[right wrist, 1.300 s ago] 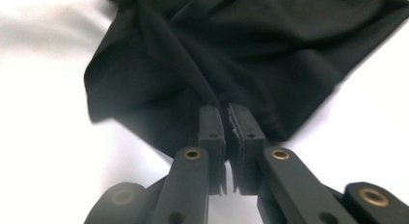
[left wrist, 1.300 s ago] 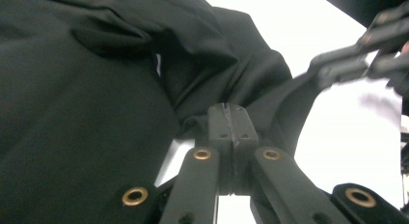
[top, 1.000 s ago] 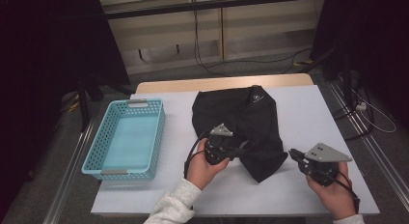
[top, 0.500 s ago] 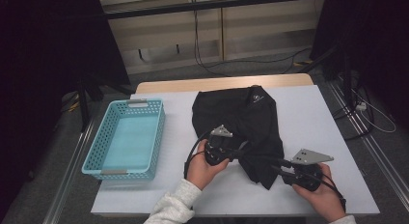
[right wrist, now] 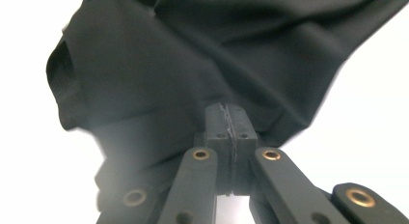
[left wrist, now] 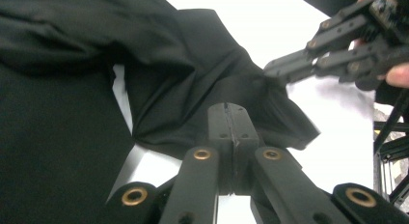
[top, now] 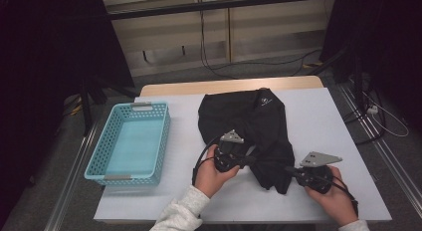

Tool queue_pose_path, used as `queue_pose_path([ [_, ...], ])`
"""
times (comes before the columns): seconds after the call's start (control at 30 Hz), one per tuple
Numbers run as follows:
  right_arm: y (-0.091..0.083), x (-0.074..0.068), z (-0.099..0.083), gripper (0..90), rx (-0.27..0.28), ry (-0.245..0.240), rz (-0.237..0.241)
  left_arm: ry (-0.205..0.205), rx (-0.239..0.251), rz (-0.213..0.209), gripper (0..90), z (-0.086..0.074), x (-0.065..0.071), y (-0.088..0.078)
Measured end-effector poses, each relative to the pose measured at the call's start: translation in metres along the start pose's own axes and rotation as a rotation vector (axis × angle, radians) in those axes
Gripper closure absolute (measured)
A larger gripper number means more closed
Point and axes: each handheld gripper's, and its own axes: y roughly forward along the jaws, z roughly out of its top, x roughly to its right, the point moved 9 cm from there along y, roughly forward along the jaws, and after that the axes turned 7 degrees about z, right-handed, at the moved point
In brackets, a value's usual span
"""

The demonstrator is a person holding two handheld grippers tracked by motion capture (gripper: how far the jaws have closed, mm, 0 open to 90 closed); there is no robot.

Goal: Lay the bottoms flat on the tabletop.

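Both grippers pinch the near edge of the black garment [top: 249, 131] lying on the table [top: 318, 116]: left gripper [top: 251, 160] and right gripper [top: 288, 170] jaws clamped on cloth; folding begins; next, probably lift together, evenly.

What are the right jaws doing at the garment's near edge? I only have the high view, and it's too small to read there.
Observer: In the right gripper view, the right gripper has its jaws shut. They have just been closing, with the black garment bunched at their tip.
Operator: Pinched, or just beside it?
Observer: The left gripper view shows that tip from the side. It meets a fold of fabric that puckers toward it, so it looks pinched.
Operator: Left one?
Observer: The left gripper has its jaws shut too, pads together. Cloth lies right past the tip, but I can't tell whether any is caught.
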Motion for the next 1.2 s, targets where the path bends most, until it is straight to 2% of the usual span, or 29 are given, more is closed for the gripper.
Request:
queue_pose_path([
  [0.07,-0.012,0.009,0.006,90.0,0.041,0.017,-0.02,0.001,0.012,0.0,90.0,0.001,-0.001,0.0],
  [0.13,-0.018,0.018,0.011,90.0,0.083,0.052,-0.038,-0.008,0.005,0.0,90.0,-0.001,-0.003,0.003],
  [0.17,-0.017,0.021,0.012,90.0,0.086,0.052,-0.047,-0.009,-0.006,0.001,90.0,-0.003,-0.004,0.007],
  [0.3,-0.002,0.029,0.007,90.0,0.036,0.033,-0.09,0.002,-0.033,-0.005,90.0,-0.01,-0.001,0.017],
  [0.4,0.004,0.034,0.001,90.0,0.007,0.039,-0.1,0.008,-0.022,-0.004,89.9,-0.01,-0.001,0.018],
  [0.43,0.003,0.035,0.0,90.0,0.006,0.048,-0.098,0.011,-0.021,0.001,89.9,-0.01,-0.002,0.018],
  [0.47,0.002,0.037,-0.001,89.9,0.003,0.052,-0.105,0.015,-0.02,0.025,90.0,-0.01,-0.004,0.017],
  [0.57,-0.001,0.042,-0.004,89.8,0.009,0.06,-0.102,-0.004,-0.015,0.004,83.1,-0.009,-0.002,0.016],
  [0.63,-0.003,0.046,-0.005,89.7,0.007,0.075,-0.12,0.003,-0.008,-0.008,76.3,-0.007,0.003,0.016],
  [0.77,-0.001,0.045,-0.008,88.7,0.006,0.084,-0.115,0.023,-0.02,-0.024,66.5,-0.008,0.011,0.02],
  [0.83,-0.001,0.044,-0.007,88.0,0.006,0.081,-0.11,0.042,-0.037,-0.003,63.2,-0.012,0.012,0.024],
  [0.87,0.0,0.043,-0.007,87.4,0.007,0.081,-0.105,0.047,-0.046,-0.025,62.1,-0.014,0.015,0.027],
  [0.93,0.001,0.042,-0.008,86.3,0.005,0.079,-0.103,0.059,-0.052,-0.034,58.8,-0.017,0.018,0.03],
  [1.1,0.002,0.039,-0.008,81.9,0.007,0.079,-0.105,0.132,-0.049,-0.044,49.7,-0.021,0.03,0.036],
  [1.2,0.003,0.036,-0.007,78.1,0.007,0.073,-0.097,0.165,-0.066,-0.041,48.8,-0.025,0.036,0.04],
])
